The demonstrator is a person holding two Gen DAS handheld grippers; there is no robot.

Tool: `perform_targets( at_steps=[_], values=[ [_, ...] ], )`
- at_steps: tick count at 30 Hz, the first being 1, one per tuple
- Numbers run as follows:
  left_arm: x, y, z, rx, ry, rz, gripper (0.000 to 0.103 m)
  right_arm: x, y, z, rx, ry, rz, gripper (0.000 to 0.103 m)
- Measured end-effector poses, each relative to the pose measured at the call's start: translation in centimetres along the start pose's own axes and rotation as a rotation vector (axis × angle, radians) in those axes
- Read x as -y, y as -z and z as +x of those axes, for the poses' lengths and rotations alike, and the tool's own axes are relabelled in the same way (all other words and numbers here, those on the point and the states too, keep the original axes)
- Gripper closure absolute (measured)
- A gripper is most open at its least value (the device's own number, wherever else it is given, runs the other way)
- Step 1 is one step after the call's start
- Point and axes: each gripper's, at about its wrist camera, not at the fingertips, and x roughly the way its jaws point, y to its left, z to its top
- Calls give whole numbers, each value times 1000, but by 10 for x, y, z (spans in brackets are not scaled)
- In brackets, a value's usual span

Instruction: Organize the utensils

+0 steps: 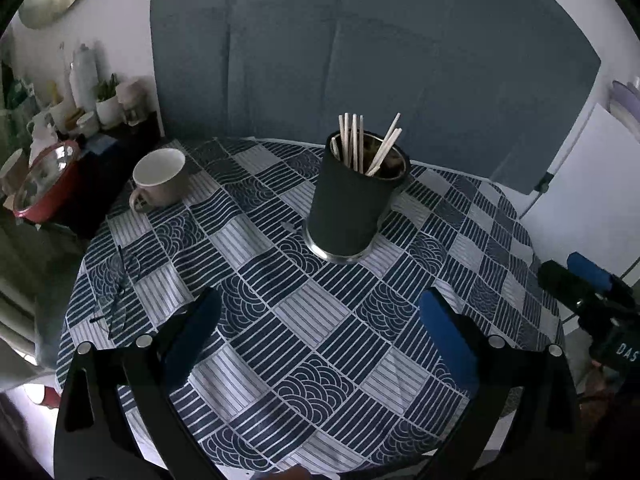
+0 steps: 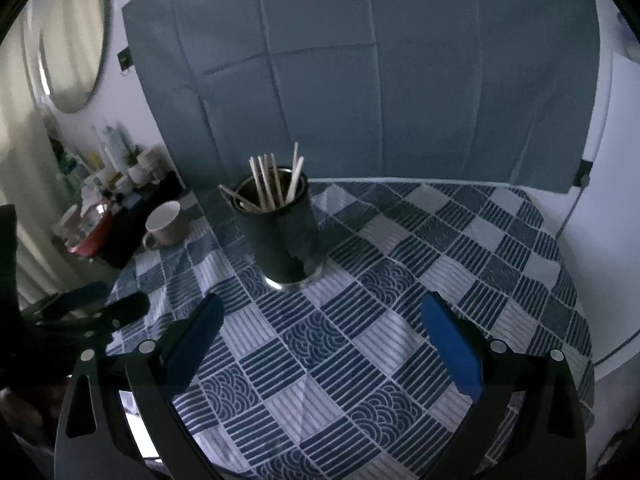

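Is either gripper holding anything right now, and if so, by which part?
Nothing is held. The left gripper and right gripper are both open and empty above the tablecloth. The chopsticks stand in the dark holder.

Right gripper (image 2: 320, 344): jaws spread wide, nothing between the blue pads, above the near part of the table.
Holder (image 2: 282, 236): dark cylinder, upright on the patterned tablecloth (image 2: 400, 280), beyond the gripper.
Chopsticks (image 2: 276, 182): pale sticks standing in the holder, ends fanned out.
Mug (image 2: 164, 226): left of the holder, apart from it.
Left gripper (image 2: 92, 306): at the left edge.
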Motion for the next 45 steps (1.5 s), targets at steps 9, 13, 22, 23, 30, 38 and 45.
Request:
perform_targets(
  at_steps=[9, 13, 22, 23, 30, 38, 45],
  values=[
    [2, -2, 1, 7, 9, -8, 6, 6, 2, 8, -13, 9, 26, 8],
    [7, -2, 3, 6, 10, 9, 6, 7, 1, 12, -26, 0, 23, 8],
    [5, -3, 7, -13, 34, -6, 6, 9, 0, 19, -43, -8, 23, 8],
    [7, -2, 8, -16, 36, 1, 6, 9, 0, 20, -45, -8, 21, 8],
    [15, -2, 5, -5, 12, 42, 6, 8, 1, 24, -50, -15, 9, 8],
    [13, 0, 6, -12, 16, 31, 6, 7, 1, 24, -57, -18, 13, 8],
    [10, 0, 7, -16, -1, 16, 6, 6, 1, 25, -61, -18, 4, 8]
  ],
)
